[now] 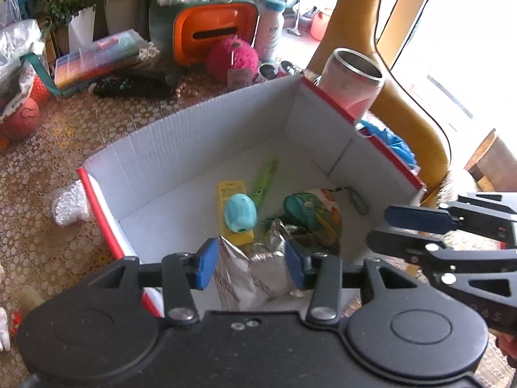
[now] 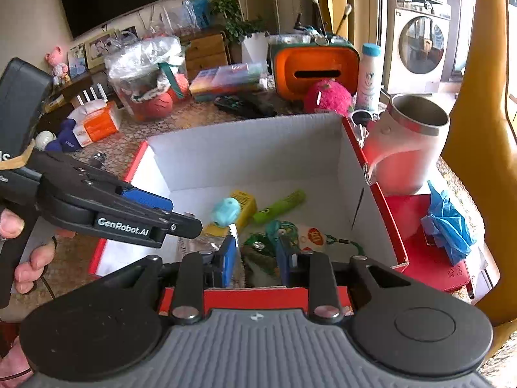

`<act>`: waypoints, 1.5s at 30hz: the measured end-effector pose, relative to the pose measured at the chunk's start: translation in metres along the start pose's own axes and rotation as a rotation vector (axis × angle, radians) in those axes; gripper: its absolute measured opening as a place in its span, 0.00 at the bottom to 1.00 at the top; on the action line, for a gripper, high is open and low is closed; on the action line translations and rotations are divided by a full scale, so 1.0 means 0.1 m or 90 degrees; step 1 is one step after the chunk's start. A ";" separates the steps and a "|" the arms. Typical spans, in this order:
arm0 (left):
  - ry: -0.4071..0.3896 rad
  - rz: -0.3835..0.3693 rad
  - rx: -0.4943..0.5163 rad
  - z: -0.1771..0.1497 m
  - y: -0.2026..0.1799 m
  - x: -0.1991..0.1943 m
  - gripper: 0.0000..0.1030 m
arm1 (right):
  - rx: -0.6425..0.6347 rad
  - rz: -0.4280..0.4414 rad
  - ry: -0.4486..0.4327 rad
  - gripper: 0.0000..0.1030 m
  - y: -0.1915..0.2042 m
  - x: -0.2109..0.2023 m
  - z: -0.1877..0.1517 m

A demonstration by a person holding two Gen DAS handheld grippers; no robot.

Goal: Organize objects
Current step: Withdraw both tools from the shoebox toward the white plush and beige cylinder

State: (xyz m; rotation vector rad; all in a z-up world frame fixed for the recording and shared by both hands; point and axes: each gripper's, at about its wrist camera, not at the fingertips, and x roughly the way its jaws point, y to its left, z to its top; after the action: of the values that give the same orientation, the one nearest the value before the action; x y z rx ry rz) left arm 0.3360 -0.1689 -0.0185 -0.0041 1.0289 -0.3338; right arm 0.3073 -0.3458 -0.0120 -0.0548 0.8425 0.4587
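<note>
A white cardboard box with red edges (image 1: 200, 148) (image 2: 245, 155) sits on the table. Inside lie a yellow packet (image 1: 230, 194), a light blue toy (image 1: 240, 211) (image 2: 226, 210), a green pen-like toy (image 1: 265, 177) (image 2: 281, 205), a printed pouch (image 1: 315, 213) and a silver foil bag (image 1: 255, 274). My left gripper (image 1: 250, 266) is open above the foil bag at the box's near side. My right gripper (image 2: 257, 263) is open over the box's near wall, above green and printed items. Each gripper shows in the other's view (image 1: 413, 226) (image 2: 152, 213).
A steel-rimmed pink tumbler (image 1: 352, 80) (image 2: 407, 142) stands beside the box's far right corner. Behind it are a pink fluffy ball (image 1: 232, 58), an orange container (image 1: 213, 30), a bottle (image 1: 269, 29) and a remote (image 1: 135, 85). Blue gloves (image 2: 449, 223) lie on a red lid at right.
</note>
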 end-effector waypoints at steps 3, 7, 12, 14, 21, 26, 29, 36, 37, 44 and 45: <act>-0.013 -0.004 0.005 -0.06 0.00 -0.18 0.46 | 0.001 0.002 -0.008 0.26 0.07 -0.10 -0.01; -0.033 -0.007 0.005 -0.19 0.04 -0.42 0.46 | 0.000 0.011 -0.015 0.26 0.16 -0.22 -0.04; -0.048 -0.010 0.000 -0.40 0.15 -0.71 0.48 | 0.006 0.029 -0.031 0.26 0.31 -0.38 -0.11; -0.053 -0.009 -0.002 -0.48 0.21 -0.80 0.49 | 0.000 0.034 -0.039 0.29 0.39 -0.45 -0.14; -0.074 0.004 -0.019 -0.80 0.47 -1.14 0.52 | -0.027 0.055 -0.055 0.48 0.74 -0.56 -0.22; -0.086 0.019 -0.035 -1.01 0.67 -1.33 0.56 | -0.043 0.071 -0.056 0.49 1.00 -0.57 -0.25; -0.088 0.027 -0.047 -1.12 0.79 -1.42 0.58 | -0.048 0.081 -0.054 0.49 1.14 -0.56 -0.26; -0.091 0.052 -0.068 -1.40 1.10 -1.57 0.63 | -0.052 0.101 -0.053 0.61 1.43 -0.52 -0.33; -0.090 0.055 -0.072 -1.44 1.14 -1.59 0.65 | -0.052 0.104 -0.052 0.61 1.47 -0.52 -0.34; -0.091 0.073 -0.090 -1.64 1.43 -1.70 0.82 | -0.063 0.114 -0.041 0.65 1.72 -0.41 -0.38; -0.093 0.077 -0.090 -1.67 1.46 -1.71 0.84 | -0.064 0.116 -0.039 0.65 1.76 -0.39 -0.38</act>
State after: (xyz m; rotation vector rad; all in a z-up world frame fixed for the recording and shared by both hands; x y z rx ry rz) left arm 0.1552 0.0424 0.0152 -0.0921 0.9015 -0.1469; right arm 0.1854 -0.2105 0.0142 -0.0567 0.7673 0.6711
